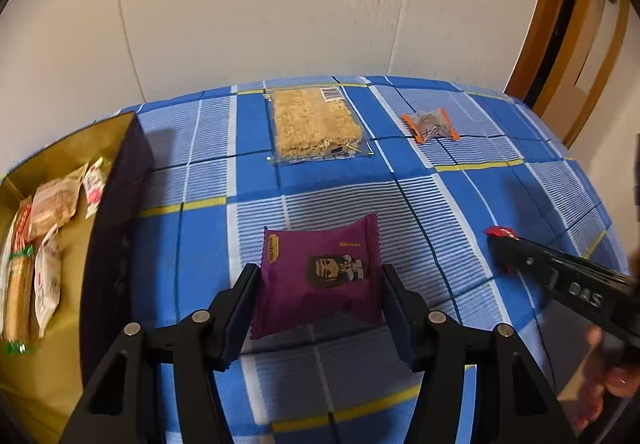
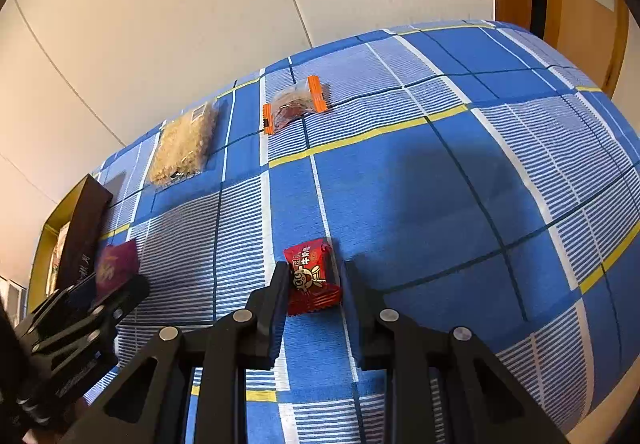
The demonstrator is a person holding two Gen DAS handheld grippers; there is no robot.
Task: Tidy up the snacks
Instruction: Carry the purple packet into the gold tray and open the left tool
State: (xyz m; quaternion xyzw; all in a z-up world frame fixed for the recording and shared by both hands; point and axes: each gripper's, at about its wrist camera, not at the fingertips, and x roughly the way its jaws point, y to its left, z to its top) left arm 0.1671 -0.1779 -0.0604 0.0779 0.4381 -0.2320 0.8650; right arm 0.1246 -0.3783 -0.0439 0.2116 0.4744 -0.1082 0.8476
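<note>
Right now the purple snack pack (image 1: 320, 276) is sitting squeezed between the left gripper (image 1: 320, 308) jaws, just beside the gold box (image 1: 80, 139) of snacks. Farther off, the right gripper (image 2: 314, 308) jaws are pinching a red candy (image 2: 312, 276) on the blue checked cloth (image 2: 440, 183).

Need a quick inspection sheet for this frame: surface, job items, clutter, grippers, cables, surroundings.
Surface: blue plaid cloth, covering the table.
Job's things: purple packet; red candy; clear noodle pack and orange-ended packet lying farther back, apart; gold-lined box at left holding several snacks.
Clutter: nothing seen.
Grippers: left gripper closed on the purple packet; right gripper closed on the red candy.
Cables: nothing seen.
Surroundings: pale wall, wooden door frame at right.
</note>
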